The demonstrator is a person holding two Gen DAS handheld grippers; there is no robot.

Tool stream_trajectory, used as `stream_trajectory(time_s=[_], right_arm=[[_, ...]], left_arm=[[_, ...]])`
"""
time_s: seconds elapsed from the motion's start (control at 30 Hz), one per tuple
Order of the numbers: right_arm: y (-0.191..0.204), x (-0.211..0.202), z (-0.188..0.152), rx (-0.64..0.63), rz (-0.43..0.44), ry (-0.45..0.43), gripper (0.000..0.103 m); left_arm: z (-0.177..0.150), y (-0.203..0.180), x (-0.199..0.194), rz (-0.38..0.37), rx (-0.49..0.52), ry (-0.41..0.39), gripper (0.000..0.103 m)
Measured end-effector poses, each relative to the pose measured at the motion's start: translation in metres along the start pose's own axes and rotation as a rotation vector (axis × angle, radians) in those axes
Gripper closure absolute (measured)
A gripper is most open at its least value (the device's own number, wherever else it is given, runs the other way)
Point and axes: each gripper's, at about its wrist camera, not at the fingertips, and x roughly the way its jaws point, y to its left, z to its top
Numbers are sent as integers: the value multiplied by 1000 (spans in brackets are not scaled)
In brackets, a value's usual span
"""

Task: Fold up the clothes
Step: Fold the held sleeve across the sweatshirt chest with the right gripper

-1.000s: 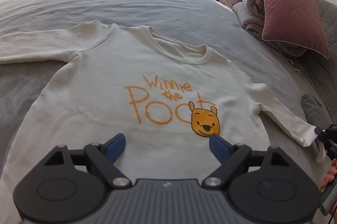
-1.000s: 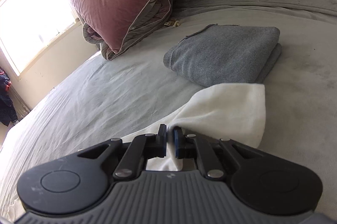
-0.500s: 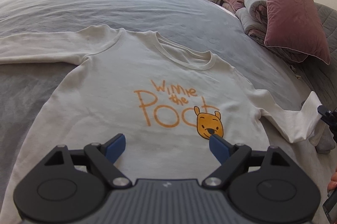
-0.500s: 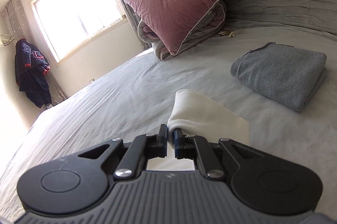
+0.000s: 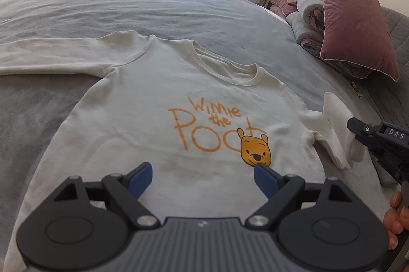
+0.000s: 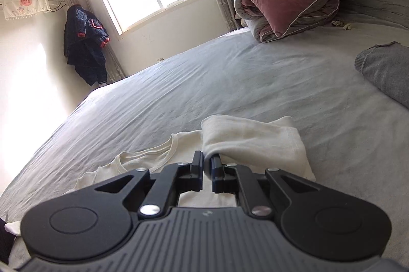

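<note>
— What have you got, from the left across?

— My left gripper (image 5: pixel 203 176) hangs spread wide over the lower chest of the cream sweatshirt (image 5: pixel 158 123), gripping nothing. The sweatshirt lies face up, flat on the grey bed (image 5: pixel 127 6), one sleeve stretched out to the left.

— And the right side?

— My right gripper (image 6: pixel 207 166) is pinched tight on the cuff of the right sleeve (image 6: pixel 250 139), lifted and doubled toward the body.

— How will it handle?

— Soft, light, limp, I'd judge; it sags wherever unsupported. Best held at cuffs, shoulder seams or hem, where the fabric is thicker.
</note>
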Motion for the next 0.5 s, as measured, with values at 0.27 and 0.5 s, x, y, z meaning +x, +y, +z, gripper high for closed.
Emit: stream_trajectory(time_s=[0.27,0.5], right_arm=[[28,11,-21,-136,82,90,95],[42,23,-47,-221,147,204,95]], left_arm=[[3,4,-2,-2,-13,-2,15],[3,4,-2,-4,-11,3,15]])
